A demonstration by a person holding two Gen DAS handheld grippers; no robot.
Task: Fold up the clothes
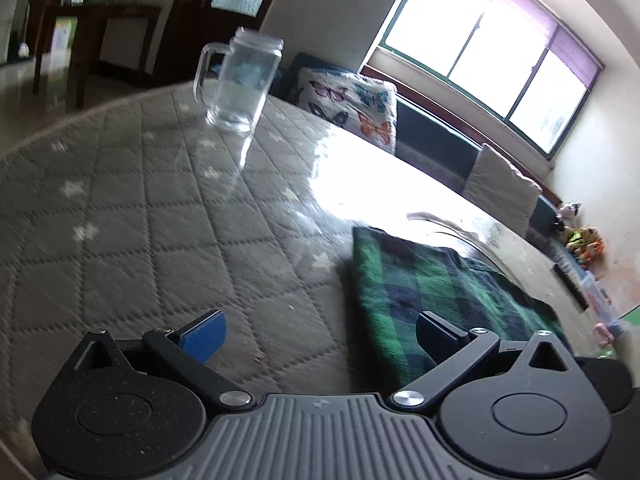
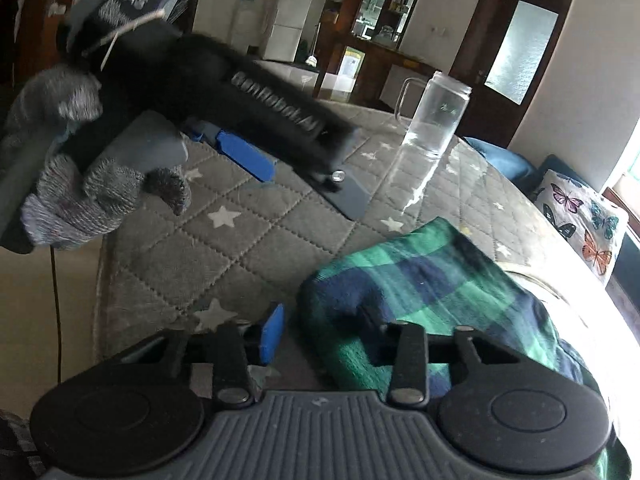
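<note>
On the quilted grey mattress [image 1: 160, 216], stitched in diamonds with white stars, the left gripper [image 1: 320, 336] is held with fingers spread wide and nothing between them; its blue ribbed pad [image 1: 204, 336] hangs over bare quilting. A gloved hand [image 2: 80, 184] in grey knit is seen around its handle from the right wrist view. Behind, a clear glass handled jar [image 1: 240, 80] stands upright. Further right, the folded green-and-navy plaid garment [image 1: 432, 292], soft and fuzzy, lies flat on the mattress. The right gripper [image 2: 320, 332] is also parted, one finger over the garment's near corner; contact cannot be judged. A butterfly-print cushion [image 1: 352, 104] is noted beyond.
</note>
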